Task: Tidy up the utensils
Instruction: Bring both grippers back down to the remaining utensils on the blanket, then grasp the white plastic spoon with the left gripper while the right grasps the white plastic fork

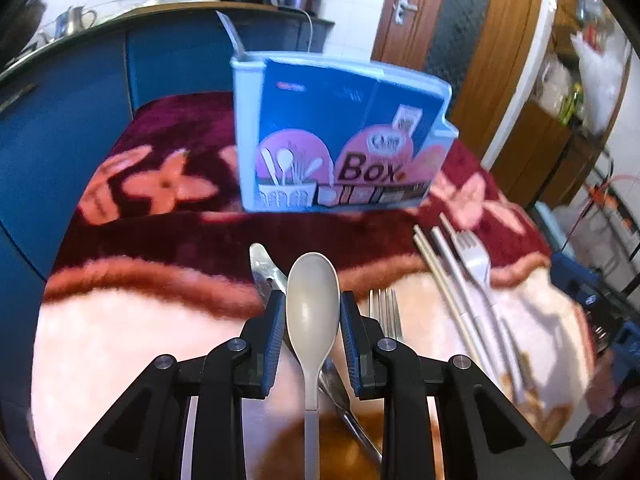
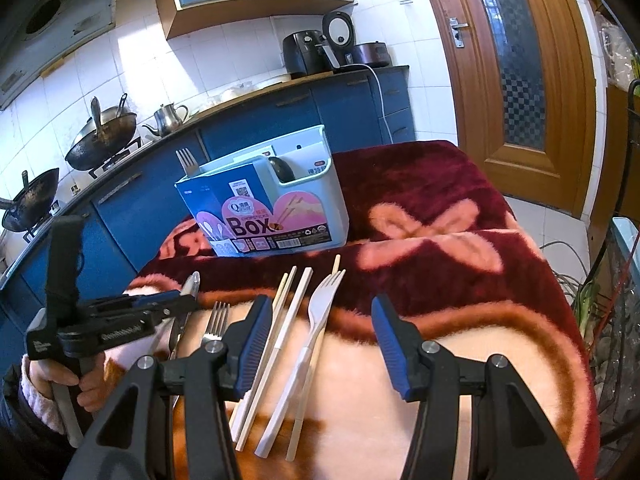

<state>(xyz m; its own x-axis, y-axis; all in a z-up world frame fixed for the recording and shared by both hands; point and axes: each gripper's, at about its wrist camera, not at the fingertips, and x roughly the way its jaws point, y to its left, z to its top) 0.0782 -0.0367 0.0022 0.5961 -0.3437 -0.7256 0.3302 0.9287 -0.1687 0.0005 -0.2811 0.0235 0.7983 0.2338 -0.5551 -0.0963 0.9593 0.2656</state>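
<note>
My left gripper (image 1: 312,294) is shut on a beige spoon (image 1: 313,320), its pads pressing both sides of the bowl and the handle running back between the fingers. In the right wrist view, the left gripper (image 2: 188,300) sits low at the left with the spoon tip (image 2: 193,280) poking out. My right gripper (image 2: 320,308) is open above a white fork (image 2: 324,300) and pale chopsticks (image 2: 288,312), touching neither. The blue utensil box (image 2: 264,200) stands farther back, holding a metal fork (image 2: 186,162) and a dark spoon (image 2: 280,168).
A metal fork (image 2: 216,320) and a metal utensil (image 1: 260,260) lie on the flowered blanket (image 2: 440,200) under the left gripper. A person's hand (image 2: 64,376) holds the left gripper's handle. Blue cabinets (image 2: 280,120) stand behind the table, a wooden door (image 2: 516,60) at right.
</note>
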